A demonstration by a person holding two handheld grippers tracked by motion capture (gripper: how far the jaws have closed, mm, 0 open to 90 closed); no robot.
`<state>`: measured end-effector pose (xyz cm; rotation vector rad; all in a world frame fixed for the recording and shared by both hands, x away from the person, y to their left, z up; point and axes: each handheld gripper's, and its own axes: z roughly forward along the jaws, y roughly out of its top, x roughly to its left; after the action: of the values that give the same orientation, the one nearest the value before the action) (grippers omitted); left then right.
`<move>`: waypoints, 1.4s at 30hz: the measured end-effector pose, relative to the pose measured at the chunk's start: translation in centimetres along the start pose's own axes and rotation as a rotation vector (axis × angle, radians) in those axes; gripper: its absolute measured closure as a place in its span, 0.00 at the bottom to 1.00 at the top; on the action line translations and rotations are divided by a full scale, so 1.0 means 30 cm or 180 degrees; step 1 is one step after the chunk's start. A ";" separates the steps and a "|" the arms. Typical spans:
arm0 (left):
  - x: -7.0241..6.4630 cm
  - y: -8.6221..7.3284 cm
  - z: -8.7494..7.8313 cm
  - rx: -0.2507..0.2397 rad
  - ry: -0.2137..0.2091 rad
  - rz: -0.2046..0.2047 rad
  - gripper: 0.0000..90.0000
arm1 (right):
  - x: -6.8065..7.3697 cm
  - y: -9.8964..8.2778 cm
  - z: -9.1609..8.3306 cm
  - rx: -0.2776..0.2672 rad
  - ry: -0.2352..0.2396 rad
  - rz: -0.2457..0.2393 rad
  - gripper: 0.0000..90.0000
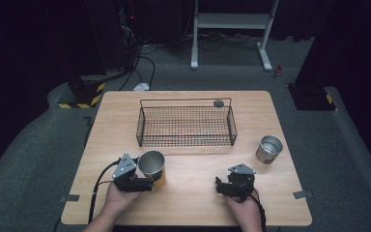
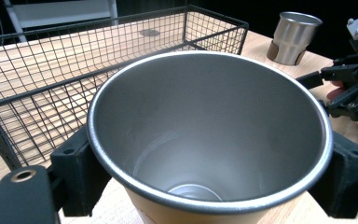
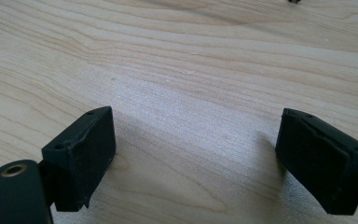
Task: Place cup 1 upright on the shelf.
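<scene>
A steel cup [image 1: 152, 164] with a tan band round its lower part stands upright on the table's front left. My left gripper [image 1: 147, 178] is shut on it. In the left gripper view the two black pads [image 2: 77, 170] press the cup's [image 2: 205, 116] sides just under the rim, and the cup is empty inside. My right gripper [image 1: 221, 186] rests low over the bare wood at the front right. Its jaws stand wide apart in the right gripper view [image 3: 196, 163], with nothing between them.
A black wire basket [image 1: 186, 100] sits at the table's middle back, with a small grey disc [image 1: 218, 103] at its far right corner. A second steel cup [image 1: 269, 149] stands at the right. The wooden table [image 1: 193, 198] ends just in front of the hands.
</scene>
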<state>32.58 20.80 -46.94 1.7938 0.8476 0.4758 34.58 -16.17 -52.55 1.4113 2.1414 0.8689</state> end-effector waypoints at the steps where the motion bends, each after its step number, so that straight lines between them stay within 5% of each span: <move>1: 0.001 0.005 0.000 -0.0007 0.0039 0.0002 0.16 | -0.001 0.000 0.000 0.0002 0.0001 -0.0009 0.13; 14: 0.023 0.057 -0.001 -0.0010 0.0002 -0.0098 0.16 | 0.001 -0.003 -0.002 -0.0001 0.0002 -0.0007 0.13; 42: -0.008 0.187 0.052 -0.0152 0.0047 0.0036 0.16 | -0.001 -0.003 -0.003 0.0002 0.0006 -0.0025 0.13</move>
<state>35.28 18.48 -42.33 1.7542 0.8301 0.5132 34.47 -16.24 -52.55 1.4021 2.1474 0.8671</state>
